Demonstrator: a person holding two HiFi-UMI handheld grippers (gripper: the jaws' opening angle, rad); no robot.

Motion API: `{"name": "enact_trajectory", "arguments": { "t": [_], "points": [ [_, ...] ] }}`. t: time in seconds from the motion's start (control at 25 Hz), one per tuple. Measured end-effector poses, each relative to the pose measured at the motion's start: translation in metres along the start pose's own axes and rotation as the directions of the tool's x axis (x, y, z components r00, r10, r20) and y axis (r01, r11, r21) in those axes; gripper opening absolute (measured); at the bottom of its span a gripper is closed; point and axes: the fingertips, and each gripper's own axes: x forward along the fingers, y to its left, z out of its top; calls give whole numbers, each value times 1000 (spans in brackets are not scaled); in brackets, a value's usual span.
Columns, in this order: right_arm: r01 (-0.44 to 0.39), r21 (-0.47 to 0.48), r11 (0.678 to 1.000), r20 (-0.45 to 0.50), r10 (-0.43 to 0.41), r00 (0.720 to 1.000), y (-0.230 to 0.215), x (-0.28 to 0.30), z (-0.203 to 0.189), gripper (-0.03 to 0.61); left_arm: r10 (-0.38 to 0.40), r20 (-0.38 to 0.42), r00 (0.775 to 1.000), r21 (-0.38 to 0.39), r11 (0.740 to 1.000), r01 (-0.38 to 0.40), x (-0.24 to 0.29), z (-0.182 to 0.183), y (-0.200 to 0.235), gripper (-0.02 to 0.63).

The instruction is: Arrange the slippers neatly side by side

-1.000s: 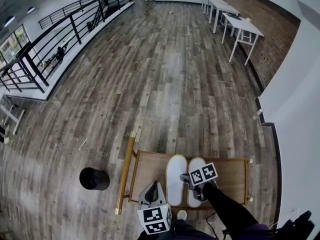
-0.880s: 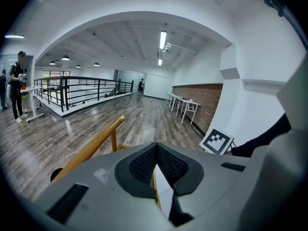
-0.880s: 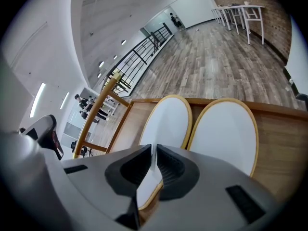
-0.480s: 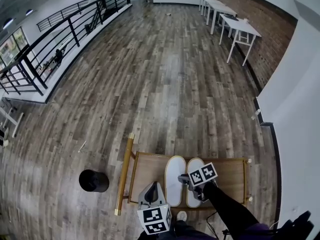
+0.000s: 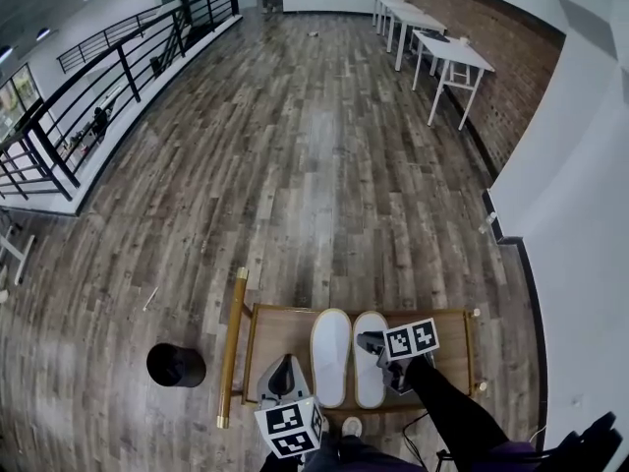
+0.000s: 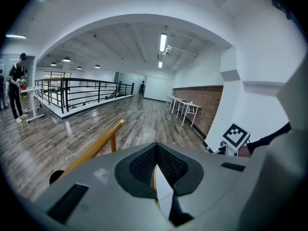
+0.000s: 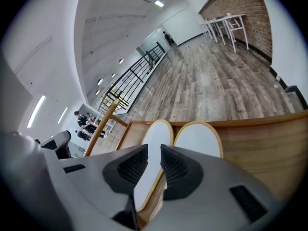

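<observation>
head view: slippers [image 5: 331, 357] paired, inside tray [image 5: 285, 310] rims.

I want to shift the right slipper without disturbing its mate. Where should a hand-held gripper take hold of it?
Probably the near end of the right slipper, coming from the person's side. It lies flat on the cart, and its inner edge runs close along the left slipper. That leaves only the ends and the outer edge free for pinching the thin rim.
</observation>
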Motion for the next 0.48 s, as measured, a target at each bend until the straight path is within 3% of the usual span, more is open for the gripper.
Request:
{"name": "enact_trajectory", "arguments": {
  "t": [0.2,0.48],
  "points": [
    [75,81,994,147,-86,985,-27,-39,8,58,-22,-13,1000,17,1000,22,4,-5,-11,-9],
    [135,98,986,206,-153,967,-30,-73,-15,58,-85,-35,996,54,995,87,10,-11,-38,-9]
  ]
}}
